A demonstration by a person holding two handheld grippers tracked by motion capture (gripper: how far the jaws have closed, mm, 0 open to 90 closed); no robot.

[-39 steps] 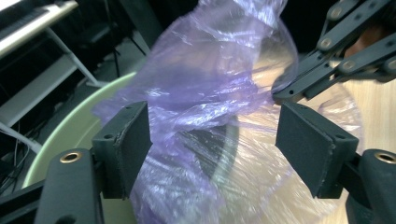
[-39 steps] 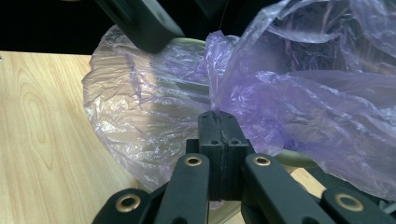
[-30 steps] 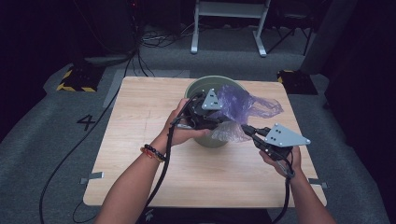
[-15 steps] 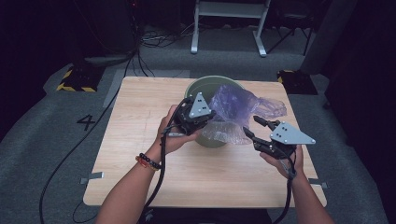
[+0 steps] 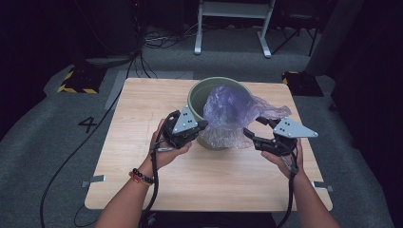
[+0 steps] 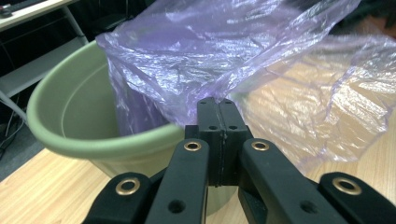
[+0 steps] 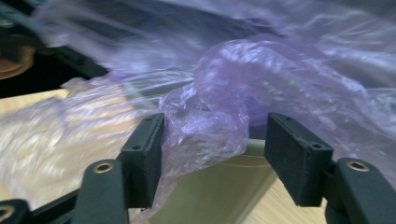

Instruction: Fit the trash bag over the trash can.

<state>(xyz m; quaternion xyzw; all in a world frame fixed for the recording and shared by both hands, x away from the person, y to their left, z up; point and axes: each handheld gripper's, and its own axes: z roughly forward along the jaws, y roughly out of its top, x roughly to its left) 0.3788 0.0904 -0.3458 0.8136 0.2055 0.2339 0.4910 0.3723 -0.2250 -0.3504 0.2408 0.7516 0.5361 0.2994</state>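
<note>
**Wooden counter, one bucket**

A light wooden counter (image 5: 142, 118) stands on grey carpeted floor (image 5: 43, 142). Directly on it, toward the far edge, sits a green bucket (image 5: 197, 97) with a purple plastic bag (image 5: 233, 107) draped over its rim.

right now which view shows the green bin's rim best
The high view: the green bin shows from above, its round rim open at left and back, the purple bag draped over the rest. The left gripper view gives a close arc of rim beside the bag. The right gripper view gives a blurred bit of wall under the bag.
</note>
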